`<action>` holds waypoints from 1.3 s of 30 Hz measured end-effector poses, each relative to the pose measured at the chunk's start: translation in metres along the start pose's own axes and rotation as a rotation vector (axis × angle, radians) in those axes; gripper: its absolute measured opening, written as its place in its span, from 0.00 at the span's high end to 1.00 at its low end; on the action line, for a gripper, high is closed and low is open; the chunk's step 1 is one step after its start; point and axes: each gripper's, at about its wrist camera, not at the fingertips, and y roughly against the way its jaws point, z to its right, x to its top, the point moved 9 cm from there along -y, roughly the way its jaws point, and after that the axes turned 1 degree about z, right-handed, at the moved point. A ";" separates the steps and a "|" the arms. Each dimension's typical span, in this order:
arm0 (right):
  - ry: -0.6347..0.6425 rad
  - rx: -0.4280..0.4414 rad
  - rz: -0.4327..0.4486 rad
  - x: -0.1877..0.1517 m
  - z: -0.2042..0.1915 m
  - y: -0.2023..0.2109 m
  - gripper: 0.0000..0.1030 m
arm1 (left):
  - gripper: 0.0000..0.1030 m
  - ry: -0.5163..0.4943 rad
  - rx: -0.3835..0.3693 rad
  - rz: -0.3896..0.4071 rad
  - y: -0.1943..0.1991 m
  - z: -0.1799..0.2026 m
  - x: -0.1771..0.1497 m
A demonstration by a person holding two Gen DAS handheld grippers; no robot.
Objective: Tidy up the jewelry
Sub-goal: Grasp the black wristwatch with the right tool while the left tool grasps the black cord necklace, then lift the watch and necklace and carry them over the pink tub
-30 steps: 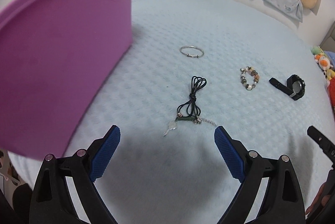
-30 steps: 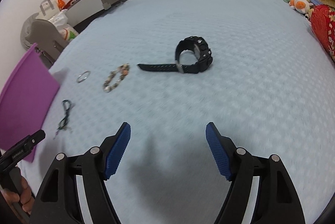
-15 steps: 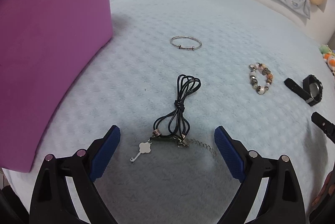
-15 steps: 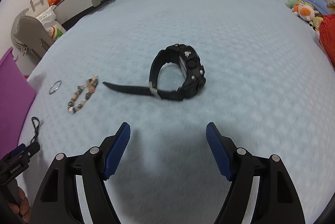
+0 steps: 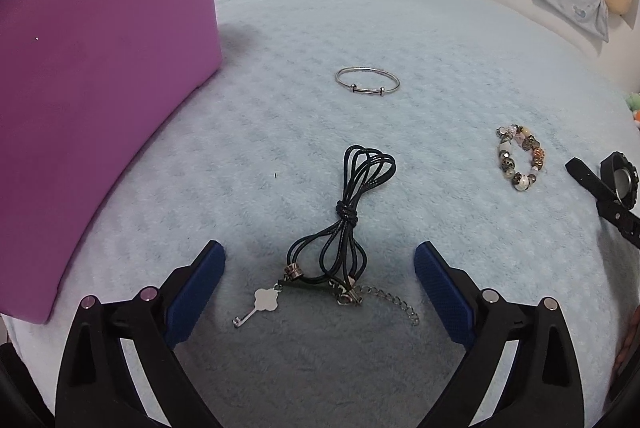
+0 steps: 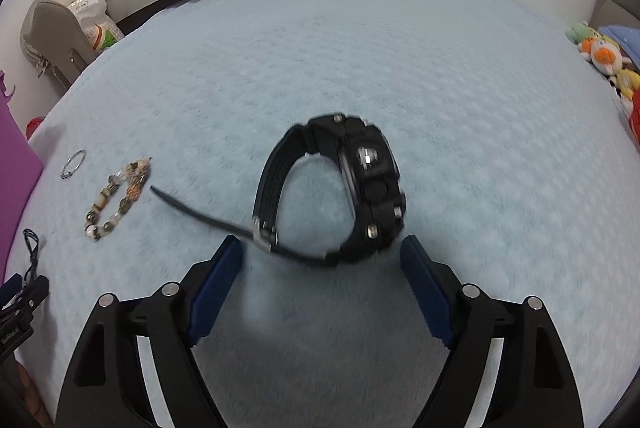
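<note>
Both grippers are working over the pale blue blanket [image 5: 460, 40], each one lining up on its own piece of jewelry.

Seen from the left wrist, the left gripper [image 5: 319, 284] is hanging with its jaws wide apart, having just been opening, and it is clamping nothing. The black cord necklace [image 5: 352, 216] is lying on the blanket, its clasp end, small key charm [image 5: 258, 304] and chain sitting between the two blue pads without touching either. Farther off, the silver bangle [image 5: 367, 81] and the bead bracelet [image 5: 520, 158] are lying loose, and the purple box [image 5: 96, 76] is standing at the left.

Seen from the right wrist, the right gripper [image 6: 321, 268] is likewise spread, its jaws having just been widening, with nothing between the pads. The black watch [image 6: 340, 188] is lying on its side just ahead of the fingertips, strap tail pointing left.

Judging by this, the step in hand is the reach before the first pickups; nothing looks sorted yet. Next, the left gripper is needing to sink onto the cord bundle and pinch it near the knot, while the right is needing to slide forward until the watch body sits between its pads. Thin cord on soft blanket may slip.
</note>
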 end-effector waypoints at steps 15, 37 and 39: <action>0.036 0.005 0.010 0.025 -0.010 -0.022 0.22 | 0.17 0.024 0.011 0.008 -0.005 0.000 0.004; -0.002 0.057 0.111 -0.003 -0.010 0.028 0.38 | 0.91 -0.002 -0.136 0.120 0.053 0.008 0.010; 0.002 0.062 0.125 -0.005 -0.014 0.035 0.38 | 0.91 -0.011 -0.145 0.128 0.061 0.010 0.013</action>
